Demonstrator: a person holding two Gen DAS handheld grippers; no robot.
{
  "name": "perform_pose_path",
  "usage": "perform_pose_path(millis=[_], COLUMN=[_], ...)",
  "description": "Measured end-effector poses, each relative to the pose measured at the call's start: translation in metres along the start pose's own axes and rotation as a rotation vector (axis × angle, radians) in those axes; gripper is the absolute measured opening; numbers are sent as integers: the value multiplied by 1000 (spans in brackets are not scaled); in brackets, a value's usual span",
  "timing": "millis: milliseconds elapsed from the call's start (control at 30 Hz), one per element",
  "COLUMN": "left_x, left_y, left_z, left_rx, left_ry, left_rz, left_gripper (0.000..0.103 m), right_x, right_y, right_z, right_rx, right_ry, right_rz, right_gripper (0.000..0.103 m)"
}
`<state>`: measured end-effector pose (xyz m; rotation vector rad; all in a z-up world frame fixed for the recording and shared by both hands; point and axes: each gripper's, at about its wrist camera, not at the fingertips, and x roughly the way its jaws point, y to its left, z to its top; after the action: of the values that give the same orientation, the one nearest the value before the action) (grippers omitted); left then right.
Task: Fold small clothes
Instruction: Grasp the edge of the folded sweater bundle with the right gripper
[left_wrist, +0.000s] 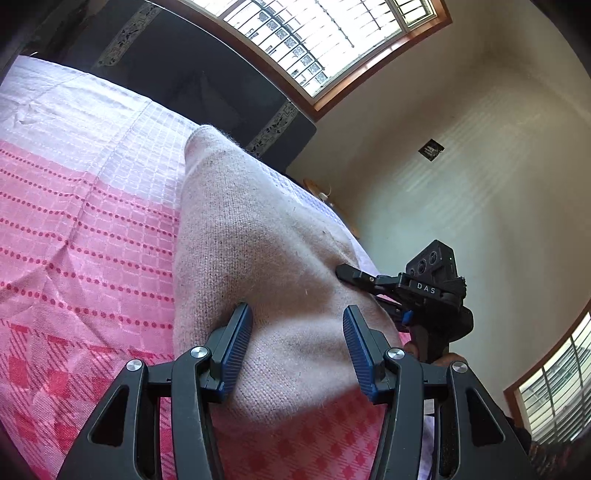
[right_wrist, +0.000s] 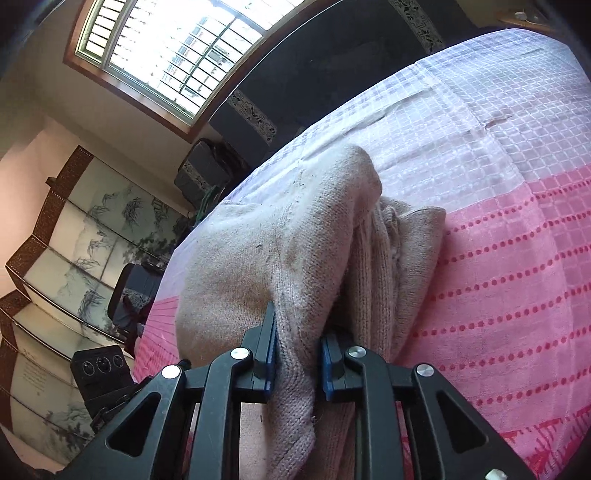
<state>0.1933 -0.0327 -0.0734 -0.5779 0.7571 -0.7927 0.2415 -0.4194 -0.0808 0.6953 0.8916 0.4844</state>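
A pale pink knitted garment (left_wrist: 266, 236) lies on the pink and white bed cover (left_wrist: 85, 229). My left gripper (left_wrist: 299, 343) stands open over the garment's near end. The knit bulges between its blue pads (left_wrist: 236, 347), whose ribbed faces show bare. At the garment's right edge my right gripper (left_wrist: 364, 284) points in, held by a hand. In the right wrist view the garment (right_wrist: 295, 229) is bunched into folds. My right gripper (right_wrist: 297, 354) is shut on a raised fold, with both pads pressed into the knit.
A dark headboard (left_wrist: 192, 77) stands at the far end of the bed under a barred window (left_wrist: 317, 33). A painted folding screen (right_wrist: 77, 236) and dark bags (right_wrist: 207, 166) stand off the bed's left side. The bed cover (right_wrist: 517, 258) lies bare to the right of the garment.
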Motion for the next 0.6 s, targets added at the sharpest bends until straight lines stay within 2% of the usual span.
perform_pose_path(millis=[100, 200, 233, 267, 367, 467, 600], left_x=[1, 1, 2, 1, 1, 3, 3], left_y=[1, 1, 1, 1, 1, 0, 0], left_z=[1, 2, 2, 2, 3, 3, 3], left_rx=[-6, -7, -7, -6, -7, -1, 3], left_ry=[-1, -1, -1, -2, -1, 7, 8], left_rz=[-5, -5, -5, -5, -12, -16, -9], left_gripper=[52, 53, 53, 53, 53, 53, 53], right_x=[0, 7, 10, 11, -1, 5, 4], right_y=[8, 14, 13, 12, 14, -2, -11], right_z=[10, 20, 23, 25, 25, 21, 18], right_rx=[-8, -24, -27, -23, -49, -33, -10], right_ry=[-13, -15, -13, -15, -79, -61, -60], right_rz=[-3, -64, -95, -128, -156, -196, -136], right_gripper=[36, 36, 19, 8, 8, 8, 8])
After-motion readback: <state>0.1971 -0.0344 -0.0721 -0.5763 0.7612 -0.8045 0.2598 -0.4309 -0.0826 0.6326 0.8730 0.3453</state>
